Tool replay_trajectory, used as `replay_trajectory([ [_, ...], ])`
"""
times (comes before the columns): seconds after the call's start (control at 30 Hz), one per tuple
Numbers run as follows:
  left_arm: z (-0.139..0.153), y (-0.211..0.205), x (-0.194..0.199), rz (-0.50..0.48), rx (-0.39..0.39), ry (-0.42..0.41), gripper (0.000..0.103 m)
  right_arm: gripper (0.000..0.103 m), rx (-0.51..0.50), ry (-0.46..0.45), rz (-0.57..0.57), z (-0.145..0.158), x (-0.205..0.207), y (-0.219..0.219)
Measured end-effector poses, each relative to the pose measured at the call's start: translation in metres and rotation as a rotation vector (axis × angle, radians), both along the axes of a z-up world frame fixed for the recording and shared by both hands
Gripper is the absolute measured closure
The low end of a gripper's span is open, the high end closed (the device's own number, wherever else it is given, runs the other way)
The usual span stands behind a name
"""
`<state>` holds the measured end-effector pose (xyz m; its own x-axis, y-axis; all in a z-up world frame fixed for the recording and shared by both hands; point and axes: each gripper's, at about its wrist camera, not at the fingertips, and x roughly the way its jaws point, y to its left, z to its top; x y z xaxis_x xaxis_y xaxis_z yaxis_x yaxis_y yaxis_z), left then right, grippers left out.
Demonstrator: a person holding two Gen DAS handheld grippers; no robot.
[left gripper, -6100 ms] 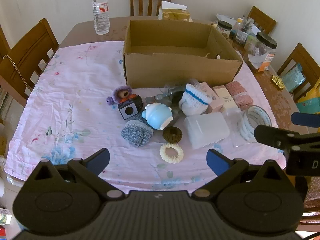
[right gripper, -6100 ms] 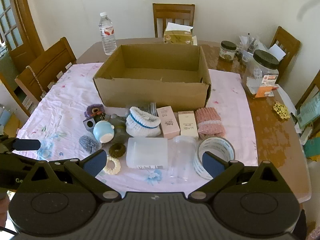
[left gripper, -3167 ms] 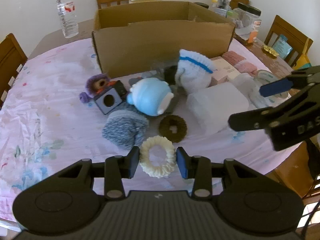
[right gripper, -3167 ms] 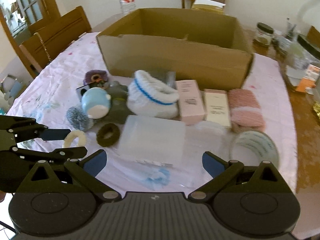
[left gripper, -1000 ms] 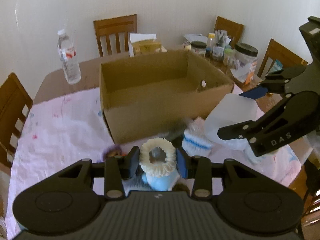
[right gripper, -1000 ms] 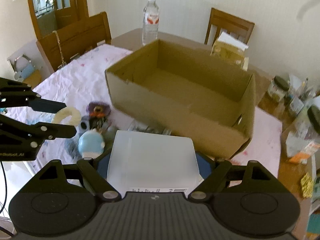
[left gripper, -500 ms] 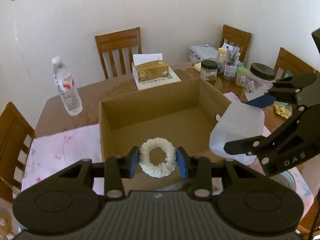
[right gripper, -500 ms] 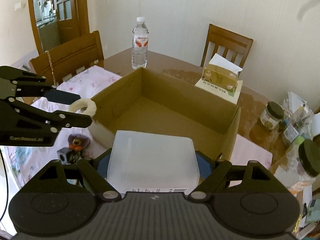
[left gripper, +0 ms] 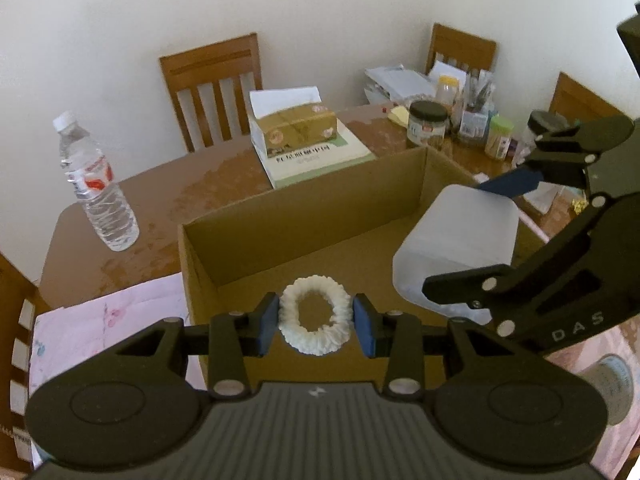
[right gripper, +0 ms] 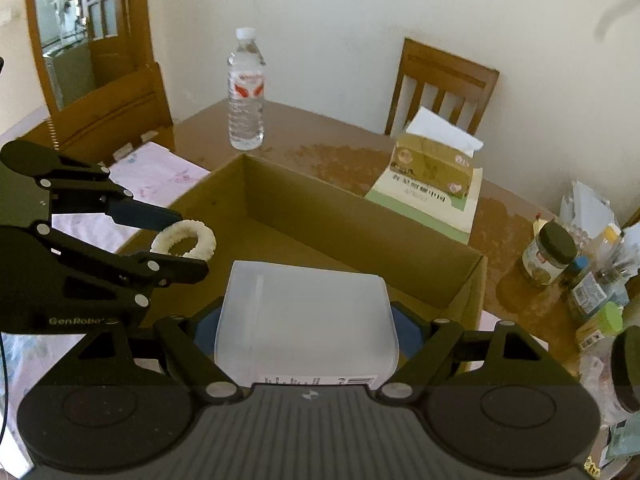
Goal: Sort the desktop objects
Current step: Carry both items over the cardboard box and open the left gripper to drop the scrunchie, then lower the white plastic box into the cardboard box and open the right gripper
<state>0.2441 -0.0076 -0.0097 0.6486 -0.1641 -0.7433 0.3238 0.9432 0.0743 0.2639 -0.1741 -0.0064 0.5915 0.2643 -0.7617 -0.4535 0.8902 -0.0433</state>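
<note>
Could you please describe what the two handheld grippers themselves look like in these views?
Both are matte black plastic linkage grippers with silver pivot screws, round side housings, a ribbed grey centre panel and blue finger pads. The left gripper carries pale "GenRobot" lettering on its side; the right gripper shows "DAS". No hands or sleeves are visible.

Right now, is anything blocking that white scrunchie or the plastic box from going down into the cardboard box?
Nothing visible does. The white scrunchie in the left hand-held gripper and the frosted plastic box in the right hand-held gripper both hang over the cardboard box, whose visible floor looks bare.
</note>
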Motion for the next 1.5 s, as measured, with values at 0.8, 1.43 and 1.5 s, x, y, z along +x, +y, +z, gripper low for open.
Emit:
replay_trajectory([
  [0.8, 0.002, 0.018, -0.017, 0.025, 0.014, -0.068, 0.011, 0.004, 0.018, -0.073, -0.022, -0.002, -0.011, -0.013],
  [1.43, 0.003, -0.011, -0.12, -0.036, 0.021, -0.021, 0.01, 0.0, 0.065, -0.1, 0.0, 0.019, -0.1, -0.044],
  [1.5, 0.001, -0.012, -0.13, -0.03, 0.019, -0.021, 0.01, 0.0, 0.07, -0.096, 0.015, 0.017, -0.109, -0.046],
])
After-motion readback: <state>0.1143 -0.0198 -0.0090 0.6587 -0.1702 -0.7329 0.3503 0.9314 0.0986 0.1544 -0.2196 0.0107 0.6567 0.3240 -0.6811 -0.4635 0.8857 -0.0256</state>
